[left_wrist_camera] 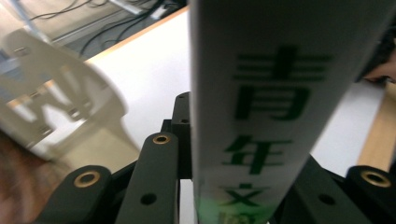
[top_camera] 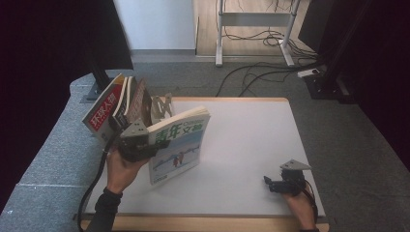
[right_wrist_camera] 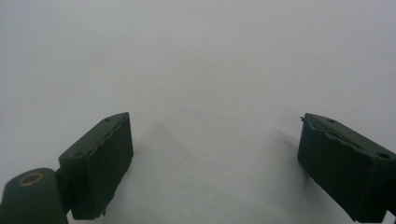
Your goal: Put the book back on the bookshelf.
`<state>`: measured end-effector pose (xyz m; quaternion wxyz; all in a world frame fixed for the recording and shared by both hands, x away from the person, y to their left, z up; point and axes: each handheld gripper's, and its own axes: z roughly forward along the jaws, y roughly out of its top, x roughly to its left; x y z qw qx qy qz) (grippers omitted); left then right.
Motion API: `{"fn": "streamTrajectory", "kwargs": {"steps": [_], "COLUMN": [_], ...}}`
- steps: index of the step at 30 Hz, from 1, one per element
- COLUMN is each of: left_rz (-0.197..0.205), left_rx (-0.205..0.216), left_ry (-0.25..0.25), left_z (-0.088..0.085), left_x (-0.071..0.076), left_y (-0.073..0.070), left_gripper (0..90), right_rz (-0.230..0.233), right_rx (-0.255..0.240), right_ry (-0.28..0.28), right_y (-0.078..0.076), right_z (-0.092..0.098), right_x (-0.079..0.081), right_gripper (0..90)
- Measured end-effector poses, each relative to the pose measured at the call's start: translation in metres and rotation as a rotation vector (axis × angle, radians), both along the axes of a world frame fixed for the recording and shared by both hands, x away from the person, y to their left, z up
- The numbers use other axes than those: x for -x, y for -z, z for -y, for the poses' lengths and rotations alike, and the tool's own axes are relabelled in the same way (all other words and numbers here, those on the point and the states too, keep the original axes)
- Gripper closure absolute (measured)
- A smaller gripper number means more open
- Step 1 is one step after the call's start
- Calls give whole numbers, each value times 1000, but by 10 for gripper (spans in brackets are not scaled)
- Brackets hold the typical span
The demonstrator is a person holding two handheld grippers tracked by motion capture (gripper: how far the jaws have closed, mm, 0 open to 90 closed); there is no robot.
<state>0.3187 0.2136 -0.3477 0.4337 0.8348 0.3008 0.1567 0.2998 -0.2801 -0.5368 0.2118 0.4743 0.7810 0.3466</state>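
Overhead forward-down; two close tool-mounted views

Lab or office workspace, grey carpet floor (top_camera: 367, 145), loose cables (top_camera: 251, 72), desk frame (top_camera: 256, 19), dark curtains (top_camera: 43, 53)

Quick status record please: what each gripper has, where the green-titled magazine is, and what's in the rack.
left gripper: shut on the white magazine with green title, held upright above the table
right gripper: open, fingers wide apart, nothing between them, low over the white tabletop
rack: white slotted book stand at the table's far left
other books: red-covered magazine and others leaning beside the stand
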Motion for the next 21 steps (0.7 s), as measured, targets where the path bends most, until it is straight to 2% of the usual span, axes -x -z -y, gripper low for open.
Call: {"fn": "streamTrajectory", "kwargs": {"steps": [7, 14, 21], "left_rz": [-3, 8, 14], "left_rx": [24, 30, 26], "left_ry": [-100, -196, -267], "left_z": [-28, -51, -59], "left_x": [2, 5, 0], "left_y": [-1, -9, -14], "left_gripper": [744, 744, 744], "right_rz": [0, -2, -1], "right_rx": [-1, -2, 0], "right_ry": [-1, 0, -1], "right_y": [0, 0, 0], "right_z": [0, 0, 0], "right_x": [0, 0, 0], "right_gripper": [98, 97, 97]}}
